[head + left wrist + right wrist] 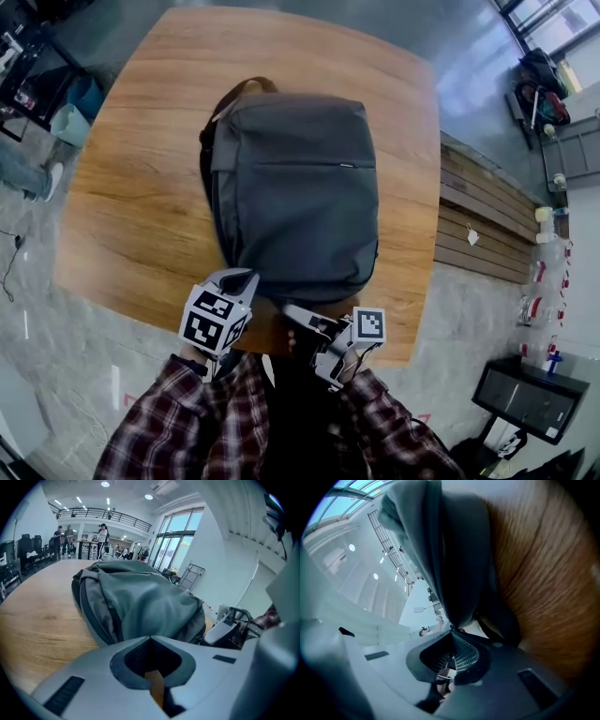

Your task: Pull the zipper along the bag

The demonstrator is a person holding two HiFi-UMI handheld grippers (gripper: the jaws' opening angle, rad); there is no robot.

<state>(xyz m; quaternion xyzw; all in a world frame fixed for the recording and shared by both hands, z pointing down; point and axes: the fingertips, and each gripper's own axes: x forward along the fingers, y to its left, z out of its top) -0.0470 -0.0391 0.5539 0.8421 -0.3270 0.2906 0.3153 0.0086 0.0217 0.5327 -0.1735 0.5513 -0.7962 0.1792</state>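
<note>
1. Plaid sleeves point(187, 427) fill the head view's 6 o'clock edge, nearest the lens. Both claws sit just beyond them.
2. At about 7 o'clock from the middle of the bag point(295, 187), the left claw point(241, 278) has its jaws together. The tips meet right at the bag's near edge, and the left gripper view shows nothing held between them.
3. At 6 o'clock, the right claw point(289, 311) lies tilted sideways, with its marker cube point(368, 324) out toward 4 o'clock. Its jaws are clamped on the bag's near edge, where dark fabric narrows to a point running into the tips. I cannot tell whether a zipper pull is in that pinch.
4. This grey backpack lies flat in the middle of the wooden table point(131, 197). Its long axis runs from 6 to 12 o'clock.
5. Its top end, with a brown carry strap point(246, 87), points away toward 11 o'clock, and its bottom end faces the person.
6. A thin straight seam point(300, 165) crosses the front panel from 9 to 3 o'clock, in the far half.
</note>
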